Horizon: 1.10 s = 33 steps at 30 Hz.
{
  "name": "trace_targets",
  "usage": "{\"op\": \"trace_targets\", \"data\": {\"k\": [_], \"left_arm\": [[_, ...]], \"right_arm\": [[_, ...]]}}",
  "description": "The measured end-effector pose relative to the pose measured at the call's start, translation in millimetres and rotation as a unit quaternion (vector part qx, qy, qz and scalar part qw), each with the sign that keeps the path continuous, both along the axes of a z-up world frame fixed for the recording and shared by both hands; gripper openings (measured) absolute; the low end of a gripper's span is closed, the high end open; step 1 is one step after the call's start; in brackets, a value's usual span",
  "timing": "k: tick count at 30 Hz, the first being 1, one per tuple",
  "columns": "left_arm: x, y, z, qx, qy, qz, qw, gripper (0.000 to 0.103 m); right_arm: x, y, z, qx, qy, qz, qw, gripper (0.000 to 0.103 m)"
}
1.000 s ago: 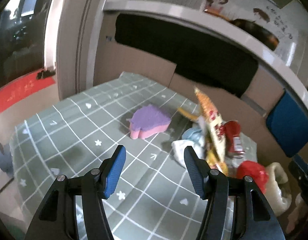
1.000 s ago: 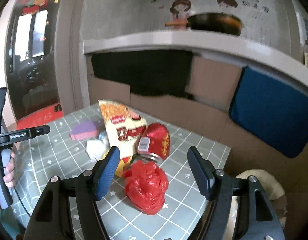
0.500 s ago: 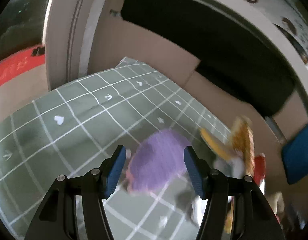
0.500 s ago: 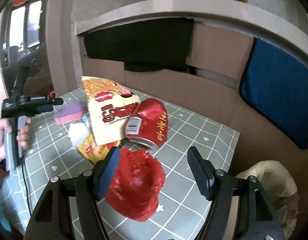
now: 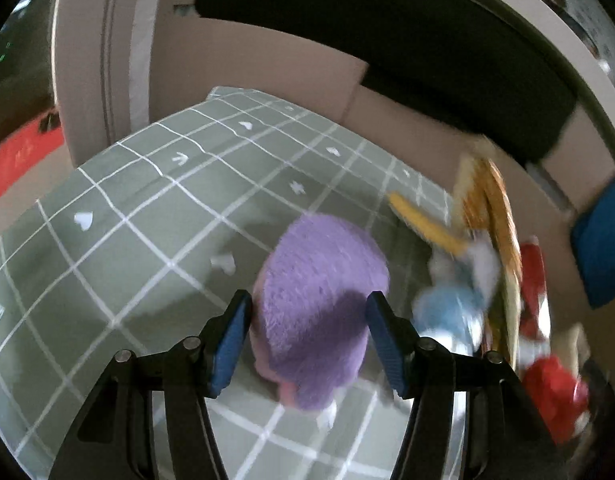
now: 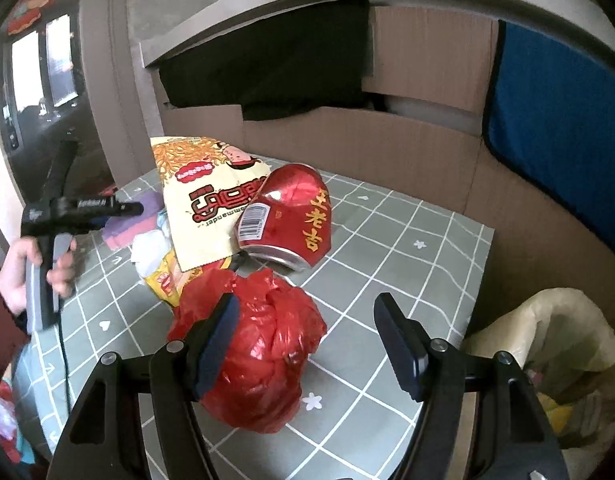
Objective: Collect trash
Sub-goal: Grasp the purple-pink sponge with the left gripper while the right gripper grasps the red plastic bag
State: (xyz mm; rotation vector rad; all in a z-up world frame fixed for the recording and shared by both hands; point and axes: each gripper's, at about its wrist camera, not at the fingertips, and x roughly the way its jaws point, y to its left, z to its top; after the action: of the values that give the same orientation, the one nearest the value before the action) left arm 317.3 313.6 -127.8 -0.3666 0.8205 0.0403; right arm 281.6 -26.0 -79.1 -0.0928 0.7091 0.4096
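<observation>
Hovering over the bench [image 5: 119,184], which wears a grey-green cloth with a white grid, the left hand-held gripper [image 5: 307,332] has its blue-padded jaws spread wide, and the soft purple sponge with a pink underside [image 5: 319,292] lies on the cloth directly below and between them; whether the pads touch it cannot be told. Just beyond that gripper's right jaw sits a blurred heap of crumpled white and pale-blue paper [image 5: 451,304].

The right hand-held gripper [image 6: 307,340] is likewise spread, with nothing clamped. The crumpled red plastic bag [image 6: 267,352] lies on the cloth between its jaws, close against the left one and apart from the right. Ahead of the bag rests a dented red drink can with yellow characters [image 6: 291,216], lying on its side, and to its left leans a cream and orange snack packet [image 6: 203,200]. Off the bench edge, beyond the right jaw, stands an open pale plastic trash bag [image 6: 555,340]. A hand [image 6: 31,272] grips the other tool's handle at far left.
</observation>
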Motion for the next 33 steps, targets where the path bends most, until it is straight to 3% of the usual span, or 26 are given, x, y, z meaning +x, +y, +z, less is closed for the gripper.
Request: {"op": "trace_targets", "data": {"k": [9, 13, 17, 19, 21, 25, 33], "left_arm": [[-55, -44, 3, -0.007, 0.001, -0.057, 0.9984, 0.058], [-66, -47, 6, 0.004, -0.006, -0.036, 0.9993, 0.057], [-70, -46, 7, 0.010, -0.004, -0.022, 0.9997, 0.057], [-70, -46, 6, 0.010, -0.002, -0.024, 0.9997, 0.057], [-69, -45, 6, 0.011, -0.002, -0.024, 0.9996, 0.057], [-66, -46, 4, 0.009, -0.002, -0.024, 0.9997, 0.057], [-67, -50, 9, 0.016, -0.006, -0.023, 0.9996, 0.056]], "right_arm": [[1, 10, -6, 0.016, 0.023, 0.032, 0.999, 0.067], [12, 17, -24, 0.038, 0.069, 0.050, 0.996, 0.067], [23, 19, -42, 0.102, 0.137, 0.075, 0.982, 0.067], [21, 22, -43, 0.104, 0.137, 0.079, 0.982, 0.063], [17, 25, -40, 0.095, 0.128, 0.084, 0.984, 0.051], [10, 27, -33, 0.066, 0.107, 0.080, 0.989, 0.049], [4, 13, -33, 0.065, 0.105, 0.068, 0.990, 0.049]]}}
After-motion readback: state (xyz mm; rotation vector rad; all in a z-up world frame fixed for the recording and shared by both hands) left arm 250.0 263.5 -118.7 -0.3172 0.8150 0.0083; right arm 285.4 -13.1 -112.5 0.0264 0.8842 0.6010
